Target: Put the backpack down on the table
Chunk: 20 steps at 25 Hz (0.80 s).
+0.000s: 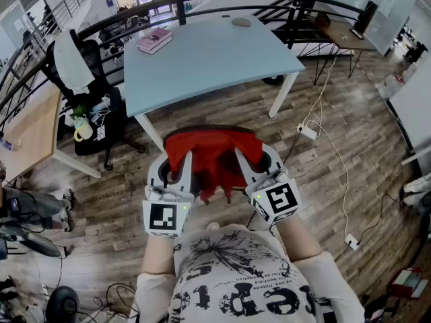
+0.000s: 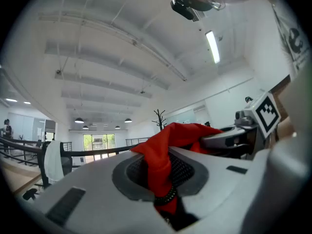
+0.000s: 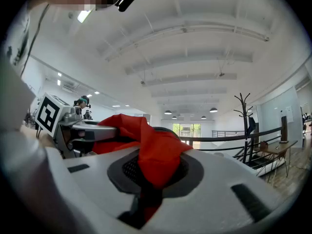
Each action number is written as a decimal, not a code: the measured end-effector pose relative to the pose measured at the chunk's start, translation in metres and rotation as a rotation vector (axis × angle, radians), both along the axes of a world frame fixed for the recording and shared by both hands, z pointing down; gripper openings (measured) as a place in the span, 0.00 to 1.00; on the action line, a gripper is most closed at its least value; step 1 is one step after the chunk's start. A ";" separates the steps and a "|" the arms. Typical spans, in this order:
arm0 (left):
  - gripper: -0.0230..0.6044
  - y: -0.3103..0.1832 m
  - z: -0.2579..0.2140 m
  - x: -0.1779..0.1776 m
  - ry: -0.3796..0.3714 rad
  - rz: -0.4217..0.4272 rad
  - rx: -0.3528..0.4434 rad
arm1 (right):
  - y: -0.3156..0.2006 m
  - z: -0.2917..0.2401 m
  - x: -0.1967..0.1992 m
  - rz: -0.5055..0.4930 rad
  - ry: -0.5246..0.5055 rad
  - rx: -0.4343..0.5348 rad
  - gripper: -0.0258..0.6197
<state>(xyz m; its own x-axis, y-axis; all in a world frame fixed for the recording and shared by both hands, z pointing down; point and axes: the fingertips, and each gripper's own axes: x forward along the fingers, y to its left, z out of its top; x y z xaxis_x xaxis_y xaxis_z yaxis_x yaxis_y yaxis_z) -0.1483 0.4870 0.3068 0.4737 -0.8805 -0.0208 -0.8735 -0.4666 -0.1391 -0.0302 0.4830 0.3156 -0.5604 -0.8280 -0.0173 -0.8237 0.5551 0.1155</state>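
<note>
While both my grippers point level and forward, the backpack [image 1: 212, 157] hangs between them in front of my chest, above the wooden floor [image 1: 323, 173] and not yet over the table [image 1: 215, 59]. My left gripper [image 1: 176, 171] is clenched on a fold of the red fabric; in the left gripper view the cloth rises out of the narrow slot between the jaws and drapes over toward the other hand. My right gripper [image 1: 250, 168] is clenched the same way on the opposite side, with red fabric bunched up out of its jaws.

What the next move turns on, as I judge it, is that the table lies straight ahead of the jaws and well apart from them, with bare floor between. The bag's long axis runs across me, from one hand to the other, so it faces the table's near edge broadside. That edge is skewed in the head view: its left end comes closer to me than its right, so my left hand is the nearer one to the tabletop, and the right has farther to travel.

Most of the tabletop is bare on my side. A pink book [image 1: 155, 40] sits near the far left corner and a small grey thing [image 1: 241, 21] at the far edge, both well away from where the bag would land first.
</note>
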 end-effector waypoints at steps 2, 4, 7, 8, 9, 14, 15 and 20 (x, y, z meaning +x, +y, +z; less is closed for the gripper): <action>0.12 -0.003 0.000 -0.003 0.000 0.004 -0.002 | -0.004 -0.001 -0.004 0.007 -0.002 0.001 0.11; 0.12 -0.007 0.000 -0.007 0.006 0.012 -0.003 | -0.009 -0.001 -0.008 0.012 -0.001 0.002 0.11; 0.12 -0.013 -0.006 -0.015 0.030 0.024 0.029 | -0.015 -0.001 -0.014 0.019 0.006 0.002 0.11; 0.12 -0.015 -0.007 -0.017 0.037 0.025 0.042 | -0.017 0.000 -0.017 0.021 0.006 0.001 0.11; 0.12 -0.016 -0.006 -0.020 0.040 0.027 0.045 | -0.018 0.001 -0.019 0.022 0.006 0.000 0.11; 0.12 -0.022 0.001 -0.032 0.006 0.046 0.010 | -0.028 0.001 -0.032 0.023 -0.017 -0.016 0.11; 0.12 -0.023 0.001 -0.034 -0.002 0.050 0.017 | -0.031 0.001 -0.035 0.030 -0.025 -0.021 0.11; 0.12 -0.041 0.007 -0.042 -0.048 0.071 0.022 | -0.052 0.013 -0.042 0.062 -0.052 -0.063 0.12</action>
